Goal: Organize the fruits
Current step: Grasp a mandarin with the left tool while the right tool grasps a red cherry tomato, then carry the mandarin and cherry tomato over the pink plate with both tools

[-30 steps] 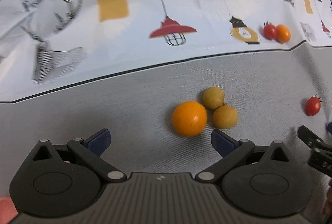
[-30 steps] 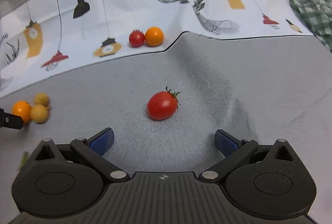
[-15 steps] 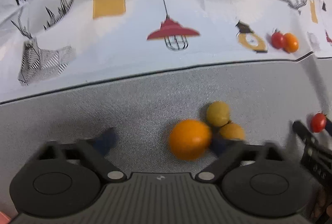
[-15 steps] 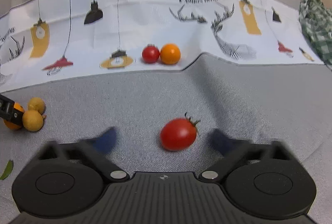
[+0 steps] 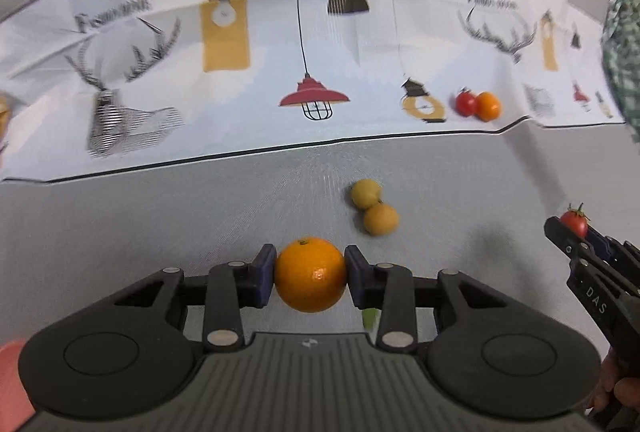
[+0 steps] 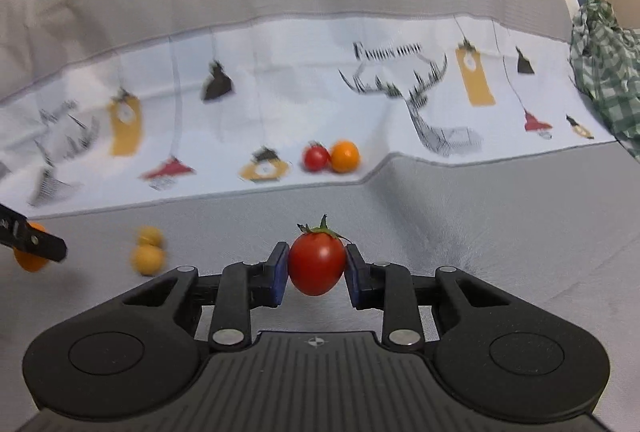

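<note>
Orange fruit [image 5: 310, 280] sits clamped in our left gripper [image 5: 310, 278], whose jaws have just closed on it, clear of the grey cloth [image 5: 160, 224]. Our right gripper [image 6: 317, 268] has likewise just closed on the red tomato [image 6: 317, 266]. We keep both squeezes gentle and carry level toward the pair on the printed cloth [image 5: 360, 56].

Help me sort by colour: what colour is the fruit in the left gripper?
Orange: the left gripper grips an orange; clearest in the left wrist view.

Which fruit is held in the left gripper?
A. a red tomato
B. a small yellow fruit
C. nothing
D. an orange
D: in the left wrist view the left gripper has its blue pads pressed on both sides of the orange, while the red tomato sits in the right gripper.
</note>
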Demonstrator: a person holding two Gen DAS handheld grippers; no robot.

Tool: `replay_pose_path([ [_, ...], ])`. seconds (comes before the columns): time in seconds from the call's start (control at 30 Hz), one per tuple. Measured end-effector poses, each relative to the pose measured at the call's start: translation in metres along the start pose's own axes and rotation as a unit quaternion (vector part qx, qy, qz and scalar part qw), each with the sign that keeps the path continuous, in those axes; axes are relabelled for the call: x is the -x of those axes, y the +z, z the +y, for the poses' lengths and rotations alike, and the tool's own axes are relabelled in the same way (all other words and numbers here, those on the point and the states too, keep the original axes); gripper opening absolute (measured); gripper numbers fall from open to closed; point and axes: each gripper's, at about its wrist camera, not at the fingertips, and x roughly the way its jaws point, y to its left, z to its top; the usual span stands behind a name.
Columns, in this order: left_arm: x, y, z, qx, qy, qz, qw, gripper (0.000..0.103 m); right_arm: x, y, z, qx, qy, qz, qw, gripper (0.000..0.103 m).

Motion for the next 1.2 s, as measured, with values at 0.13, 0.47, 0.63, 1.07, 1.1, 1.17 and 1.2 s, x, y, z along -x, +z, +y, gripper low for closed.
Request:
replay_pose_path([
  [0.13, 0.059, -0.028, 0.009, 0.012, 0.015, -0.009, 0.9998, 0.041, 0.060, 0.004, 0.019, -0.003, 0.034, -0.021, 0.999, 0.031],
  [0.47, 0.192, -0.117, 0.042, 0.039, 0.072, -0.016, 0.9965, 0.041, 0.198, -0.015, 0.081, 0.016, 0.128, -0.023, 0.991, 0.031],
  [0.63, 0.242, -0.165, 0.056, 0.055, 0.108, -0.011, 0.9926, 0.041, 0.254, -0.029, 0.114, 0.019, 0.186, 0.004, 0.982, 0.031],
  [1.07, 0.320, -0.261, 0.084, 0.119, 0.126, -0.031, 0.9843, 0.041, 0.348, -0.054, 0.156, 0.089, 0.237, -0.009, 0.967, 0.031],
  [1.1, 0.324, -0.266, 0.084, 0.121, 0.126, -0.033, 0.9840, 0.041, 0.353, -0.056, 0.158, 0.094, 0.241, -0.010, 0.966, 0.031],
  [1.17, 0.329, -0.275, 0.085, 0.123, 0.126, -0.037, 0.9837, 0.041, 0.361, -0.059, 0.162, 0.104, 0.246, -0.010, 0.964, 0.031],
  [1.2, 0.333, -0.279, 0.086, 0.126, 0.124, -0.038, 0.9835, 0.041, 0.364, -0.060, 0.164, 0.108, 0.247, -0.010, 0.963, 0.031],
])
